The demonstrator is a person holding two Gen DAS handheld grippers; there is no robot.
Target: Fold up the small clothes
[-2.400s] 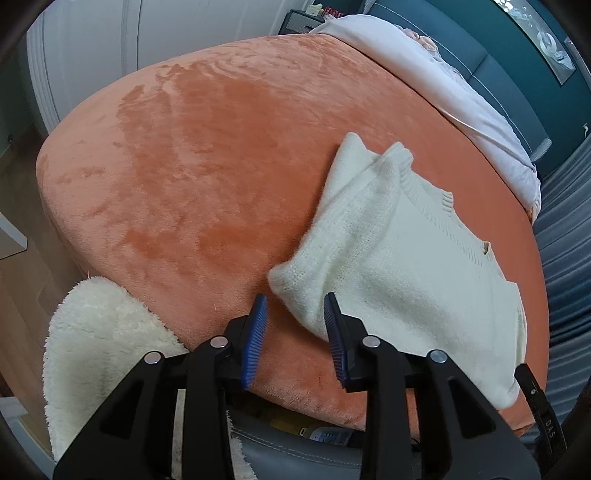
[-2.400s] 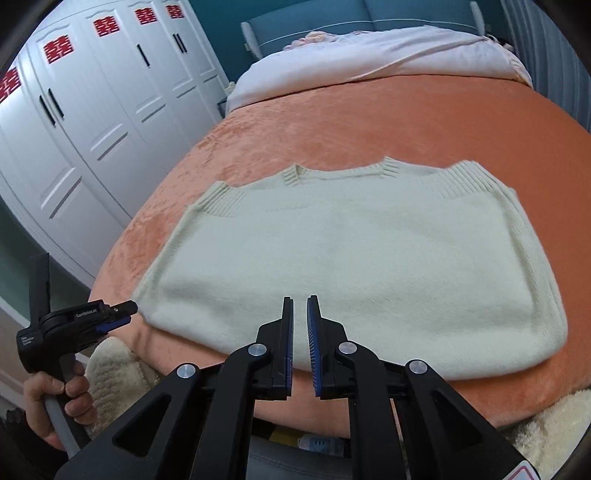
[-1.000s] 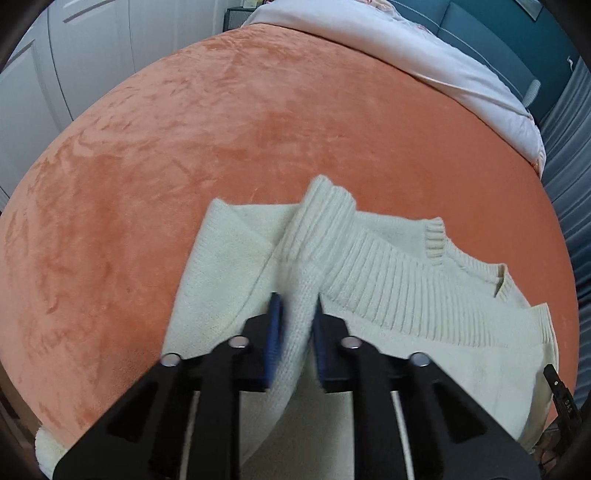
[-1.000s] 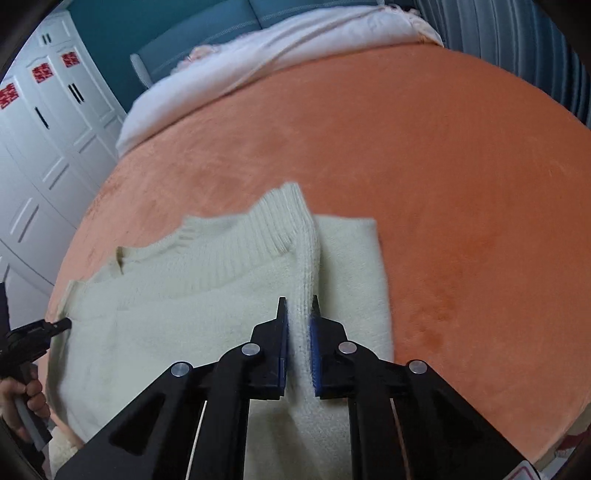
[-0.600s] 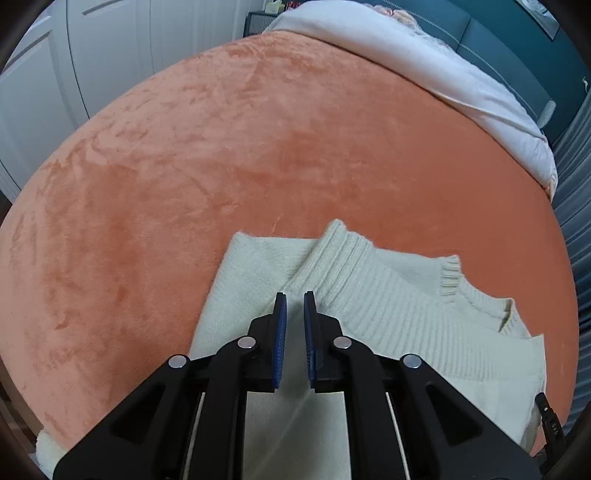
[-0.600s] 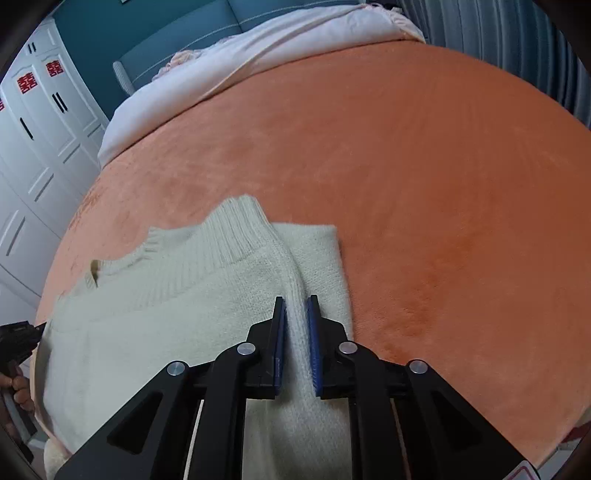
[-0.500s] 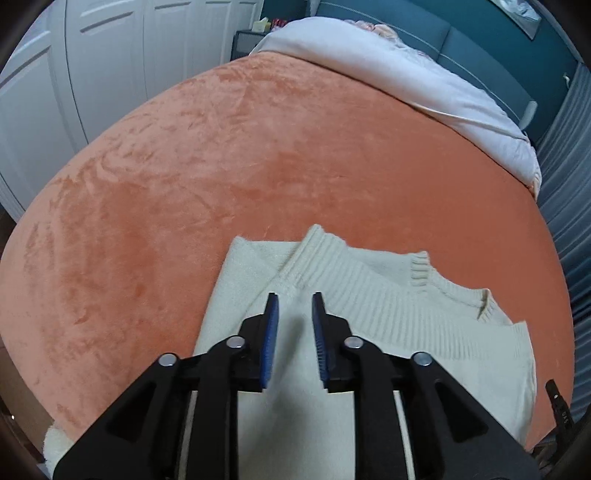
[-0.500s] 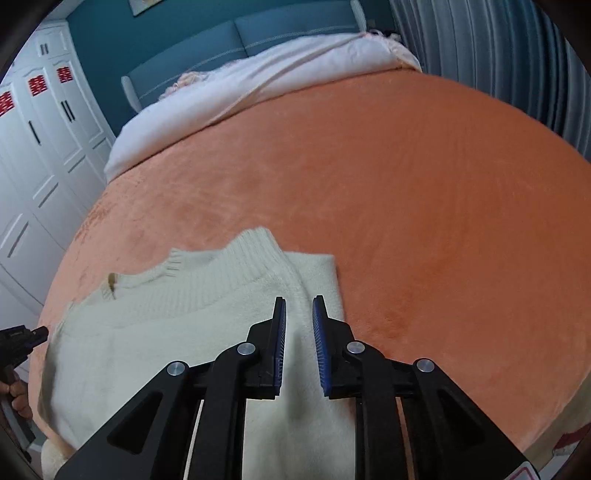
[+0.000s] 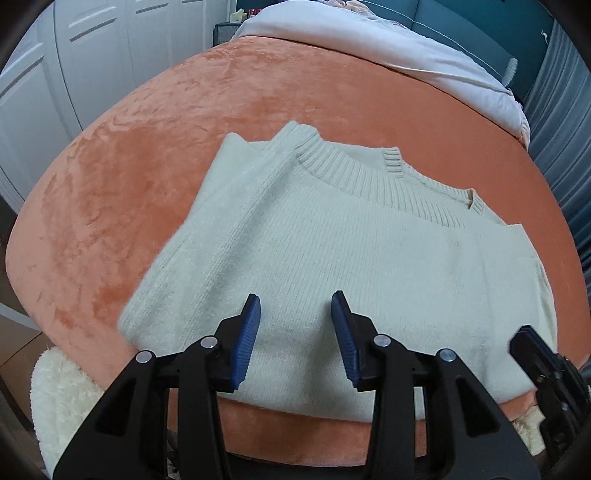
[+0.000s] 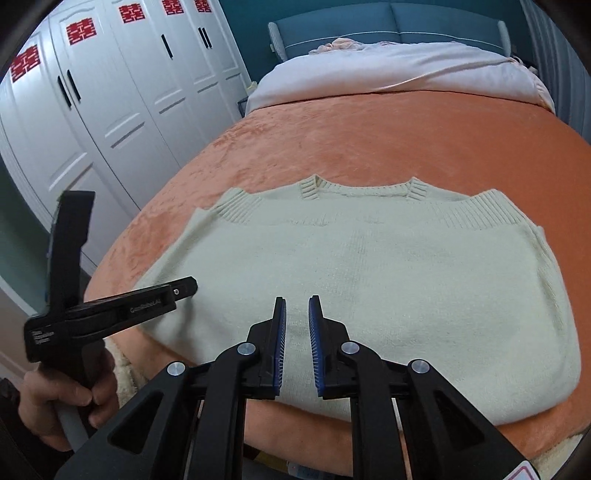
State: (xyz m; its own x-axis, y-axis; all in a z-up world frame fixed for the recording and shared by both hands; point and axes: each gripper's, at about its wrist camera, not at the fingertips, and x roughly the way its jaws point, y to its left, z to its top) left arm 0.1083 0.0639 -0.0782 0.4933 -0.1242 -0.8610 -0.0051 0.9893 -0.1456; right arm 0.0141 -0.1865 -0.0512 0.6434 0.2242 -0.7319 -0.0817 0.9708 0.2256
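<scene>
A cream knit sweater [image 9: 362,251] lies folded flat on the orange bed cover [image 9: 147,155], ribbed edges toward the far side. It also shows in the right wrist view [image 10: 369,273]. My left gripper [image 9: 295,332] is open and empty, above the sweater's near edge. My right gripper [image 10: 296,332] is open a little and empty, above the sweater's near edge. The left gripper's body [image 10: 110,306] appears at the left of the right wrist view, held by a hand [image 10: 62,402].
A pale duvet [image 10: 399,74] covers the far end of the bed by a teal headboard [image 10: 388,22]. White wardrobe doors [image 10: 110,92] stand to the left. A fluffy white rug [image 9: 62,398] lies below the bed's near edge. Grey curtains [image 9: 561,110] hang at the right.
Both grippers opened, let go of the sweater's folded part and pulled back to the near edge. The sweater now lies flat, folded in half.
</scene>
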